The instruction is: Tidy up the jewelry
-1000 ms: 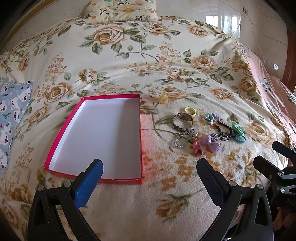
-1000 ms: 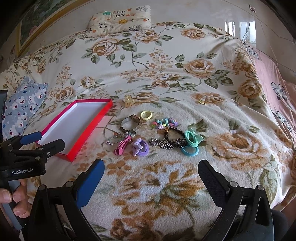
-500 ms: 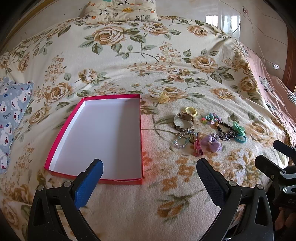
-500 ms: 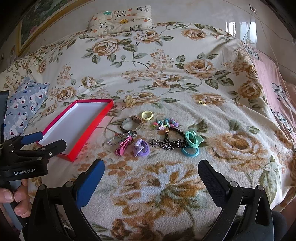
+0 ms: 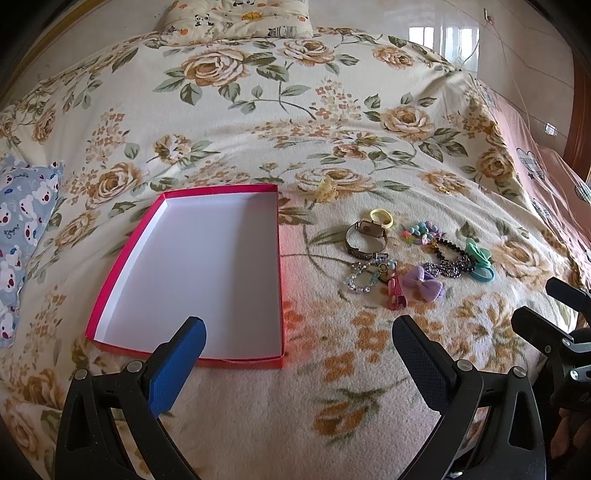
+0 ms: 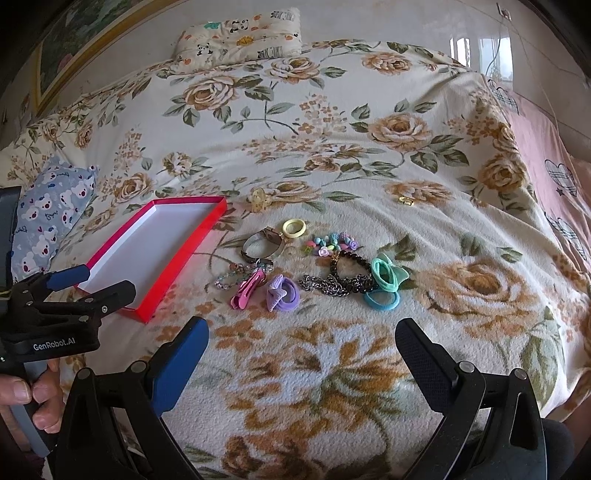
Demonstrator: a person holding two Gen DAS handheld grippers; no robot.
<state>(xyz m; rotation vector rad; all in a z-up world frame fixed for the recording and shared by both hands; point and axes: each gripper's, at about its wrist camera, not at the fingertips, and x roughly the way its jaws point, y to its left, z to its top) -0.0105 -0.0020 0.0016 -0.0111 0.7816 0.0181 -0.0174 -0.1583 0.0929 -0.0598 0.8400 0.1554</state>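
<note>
An empty red box [image 5: 110, 280] with a white inside lies on the floral bedspread; it also shows in the right wrist view [image 6: 192, 243]. To its right lies a cluster of jewelry: a watch [image 6: 263, 243], a yellow ring [image 6: 294, 227], coloured beads [image 6: 332, 243], a dark chain bracelet [image 6: 338, 282], a purple bow [image 6: 282, 293], a pink clip [image 6: 245, 288], a clear bead bracelet [image 6: 229, 278] and teal hair ties [image 6: 386, 278]. My left gripper [image 5: 299, 347] is open and empty, near the box's front edge. My right gripper [image 6: 301, 347] is open and empty, in front of the cluster.
A yellow claw clip [image 6: 257, 197] and a small gold piece [image 6: 404, 200] lie apart on the bedspread. A blue bear-print pillow [image 6: 51, 218] sits at the left, a panda pillow [image 6: 240, 33] at the far end. A pink sheet [image 6: 546, 155] covers the right side.
Both grippers have held nearly still; the views shift only slightly. Nothing was picked up or moved.
</note>
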